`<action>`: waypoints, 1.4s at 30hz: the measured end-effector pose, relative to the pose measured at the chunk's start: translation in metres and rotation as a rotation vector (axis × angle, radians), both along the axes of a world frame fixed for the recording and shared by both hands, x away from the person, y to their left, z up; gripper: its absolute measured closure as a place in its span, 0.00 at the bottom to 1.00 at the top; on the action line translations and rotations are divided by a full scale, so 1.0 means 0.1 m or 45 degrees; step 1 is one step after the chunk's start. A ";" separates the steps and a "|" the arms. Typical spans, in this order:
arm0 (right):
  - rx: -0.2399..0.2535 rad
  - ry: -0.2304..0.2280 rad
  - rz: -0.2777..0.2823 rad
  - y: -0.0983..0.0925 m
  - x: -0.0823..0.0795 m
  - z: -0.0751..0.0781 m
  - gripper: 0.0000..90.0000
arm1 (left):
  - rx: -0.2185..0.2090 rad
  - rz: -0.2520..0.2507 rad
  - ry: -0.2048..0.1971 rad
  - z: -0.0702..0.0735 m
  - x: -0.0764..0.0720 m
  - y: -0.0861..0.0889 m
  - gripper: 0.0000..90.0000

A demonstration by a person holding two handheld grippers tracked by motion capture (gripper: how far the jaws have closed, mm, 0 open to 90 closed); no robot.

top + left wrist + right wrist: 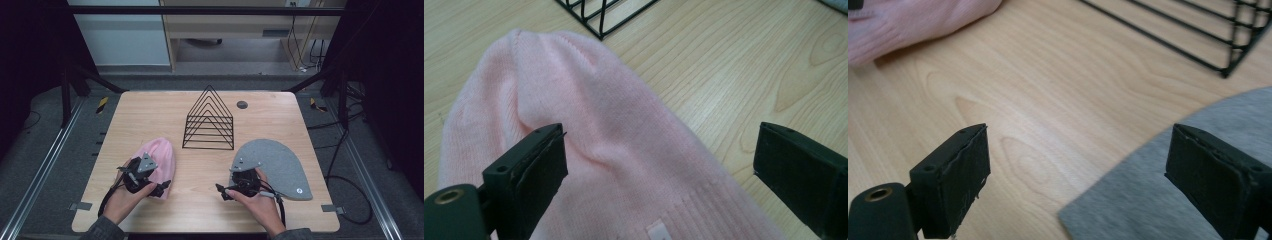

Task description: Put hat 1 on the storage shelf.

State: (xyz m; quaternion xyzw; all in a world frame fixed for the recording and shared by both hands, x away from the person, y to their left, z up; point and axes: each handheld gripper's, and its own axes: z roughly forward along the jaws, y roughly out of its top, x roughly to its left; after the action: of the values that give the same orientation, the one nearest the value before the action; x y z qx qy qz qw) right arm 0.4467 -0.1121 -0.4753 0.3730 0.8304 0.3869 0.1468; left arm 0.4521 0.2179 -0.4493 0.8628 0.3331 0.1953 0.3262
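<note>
In the high view, a pink knit hat (pixel 159 161) lies flat at the near left of the wooden table (pixel 150 107); a grey hat (pixel 281 162) lies flat at the near right; a black wire rack (pixel 209 121) stands between them, farther back. The person's left hand holds the left gripper (pixel 145 176) over the near edge of the pink hat; the right hand holds the right gripper (pixel 239 183) at the near left corner of the grey hat.

In the left gripper view, the jaws stand spread wide with nothing pinched; the pink knit hat (pixel 594 150) lies beneath and between them, a corner of the wire rack (pixel 601 15) beyond it.

In the right gripper view, the jaws are likewise spread wide and empty; bare table (pixel 1048 125) lies between them, the grey hat (pixel 1148 200) under the right-hand jaw, the pink hat (pixel 913 22) and wire rack (pixel 1198 35) farther off.
</note>
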 end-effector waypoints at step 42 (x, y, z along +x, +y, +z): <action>-0.131 0.040 0.139 0.15 -0.10 -0.14 0.38 | 0.075 0.190 0.086 0.23 1.36 0.50 0.41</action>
State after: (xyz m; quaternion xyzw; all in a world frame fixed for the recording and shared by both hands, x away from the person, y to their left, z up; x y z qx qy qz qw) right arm 0.4364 -0.0970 -0.4897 0.3253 0.8705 0.3451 0.1313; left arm 0.5884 0.2684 -0.4266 0.8510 0.4013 0.1996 0.2739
